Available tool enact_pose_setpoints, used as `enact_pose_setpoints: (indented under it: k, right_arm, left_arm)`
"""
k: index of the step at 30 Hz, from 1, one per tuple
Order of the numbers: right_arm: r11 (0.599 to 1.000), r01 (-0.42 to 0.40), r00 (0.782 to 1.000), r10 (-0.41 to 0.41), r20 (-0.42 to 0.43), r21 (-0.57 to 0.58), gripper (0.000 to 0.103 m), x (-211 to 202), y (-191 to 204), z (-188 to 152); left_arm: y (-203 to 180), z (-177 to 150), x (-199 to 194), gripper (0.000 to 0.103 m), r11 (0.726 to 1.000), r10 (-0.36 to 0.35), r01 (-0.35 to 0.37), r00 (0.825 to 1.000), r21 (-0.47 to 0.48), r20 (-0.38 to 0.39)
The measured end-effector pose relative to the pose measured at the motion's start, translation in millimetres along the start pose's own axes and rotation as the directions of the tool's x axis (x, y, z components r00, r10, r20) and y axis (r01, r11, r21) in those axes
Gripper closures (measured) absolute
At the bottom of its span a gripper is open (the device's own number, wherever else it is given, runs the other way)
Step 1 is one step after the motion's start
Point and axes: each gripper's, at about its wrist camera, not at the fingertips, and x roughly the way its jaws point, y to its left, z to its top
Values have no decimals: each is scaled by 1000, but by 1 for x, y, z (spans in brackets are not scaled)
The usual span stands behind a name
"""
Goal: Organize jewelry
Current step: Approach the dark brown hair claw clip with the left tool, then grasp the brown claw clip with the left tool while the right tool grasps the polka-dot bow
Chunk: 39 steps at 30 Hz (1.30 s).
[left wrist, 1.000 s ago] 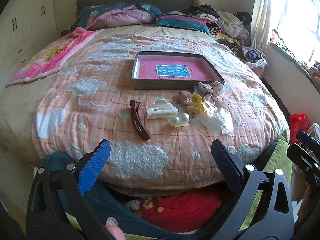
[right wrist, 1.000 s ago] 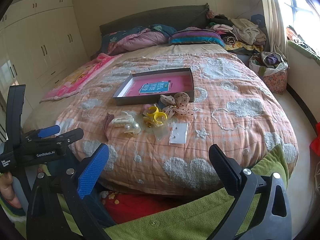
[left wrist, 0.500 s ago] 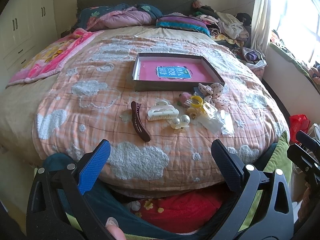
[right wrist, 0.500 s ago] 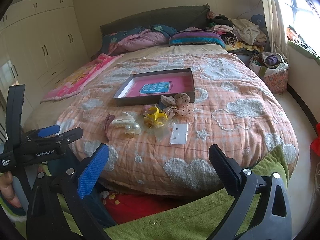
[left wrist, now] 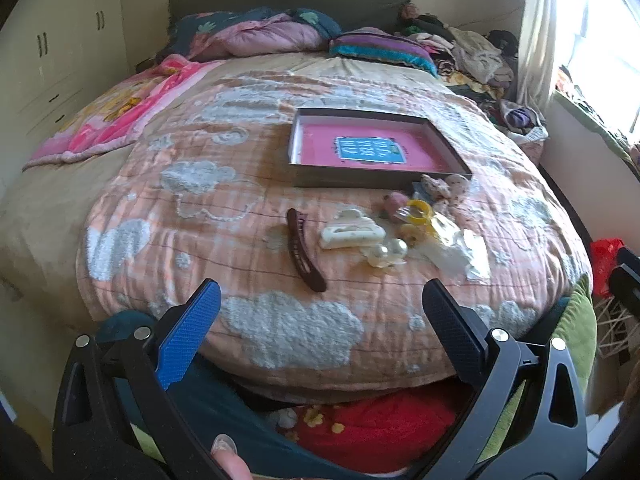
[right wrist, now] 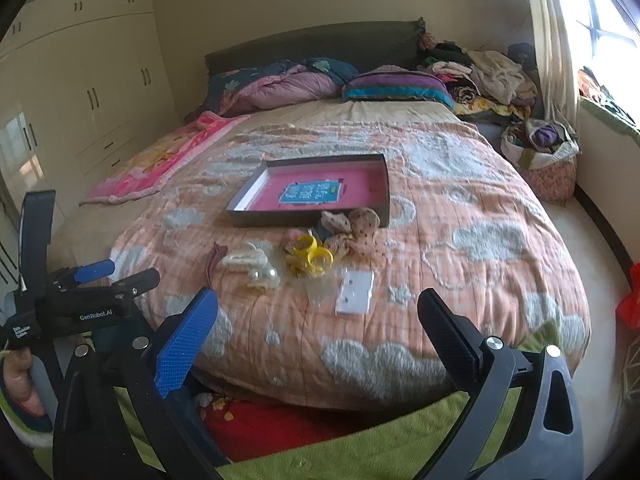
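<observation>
An open shallow box with a pink bottom and a blue label lies on the bed; it also shows in the right wrist view. In front of it lie a brown hair clip, a cream claw clip, a pearl piece, yellow rings, a dotted bow and a white earring card. My left gripper is open and empty, near the bed's foot. My right gripper is open and empty, also short of the items.
The bed carries an orange cloud-pattern quilt, a pink blanket at left and pillows at the head. Clothes pile and a basket stand at right. Wardrobes line the left wall.
Both grippers have moved slightly closer to the bed and the items; both stay open and empty. Nothing on the bed has moved.
</observation>
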Motion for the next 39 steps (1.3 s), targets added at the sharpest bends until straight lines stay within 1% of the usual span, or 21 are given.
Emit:
enact_pose_setpoints:
  k: [2,4,11,14,16,19,20,21,22,24,29,30,32,34,35,37,38,39]
  right_arm:
    - [1000,-7,1000,8,8,-10,4,3,1,10]
    - [999,-11,1000,11,17,-32,4,6,3,19]
    - [996,-82,997,82,11,-31,4,30,3,53]
    - [996,-76,997,76,9,-42,4,44,2,67]
    - [996,-72,997,72,9,-45,4,54,0,75]
    - [998,-55,998,55,-4,-28,4,74,-11,84]
    - [999,-48,999,47,-11,-18,4,82,-16,87]
    - [999,-37,999,36,-23,-12,4,91,-22,89]
    - [1000,-24,999,24,-33,-10,4,99,-28,90]
    - [1000,0,998,0,-56,8,4,115,-41,93]
    - [995,7,994,3,-107,99,4,150,-73,88]
    - [994,8,993,5,-117,111,4,157,-77,86]
    - [994,-6,992,20,-128,113,4,170,-79,81]
    - [995,-12,989,26,-144,97,4,183,-78,77]
    - [997,-19,987,31,-156,78,4,194,-75,72]
    - [999,-12,984,20,-176,46,4,209,-71,69]
    - [1000,-10,983,15,-185,27,7,218,-67,67]
    - [1000,-11,982,14,-188,16,17,224,-65,65]
  left_arm:
    - [9,3,3,8,1000,3,-3,1000,-18,-5]
    - [20,7,5,8,999,21,-21,1000,-37,-4]
    - [61,25,22,8,990,83,-86,996,-108,-28]
    - [71,35,36,8,988,100,-104,994,-110,-44]
    - [73,40,49,8,988,110,-117,991,-101,-70]
    - [71,43,73,8,993,52,-64,991,-98,-125]
    - [69,43,82,8,994,2,-17,990,-106,-139]
    - [65,42,88,8,994,-27,11,990,-108,-141]
    - [61,42,94,8,994,-39,24,989,-107,-143]
    - [51,39,107,8,995,-50,36,986,-94,-156]
    - [38,26,137,9,997,-47,32,978,-76,-203]
    - [38,22,141,10,996,-50,33,976,-79,-213]
    - [37,15,147,16,995,-65,47,970,-83,-232]
    - [37,11,152,29,995,-67,49,968,-83,-243]
    - [36,9,155,32,996,-66,47,966,-80,-249]
    - [34,6,160,50,996,-63,45,964,-74,-258]
    - [33,4,163,53,997,-58,41,963,-68,-262]
    - [32,3,165,57,997,-54,39,963,-63,-263]
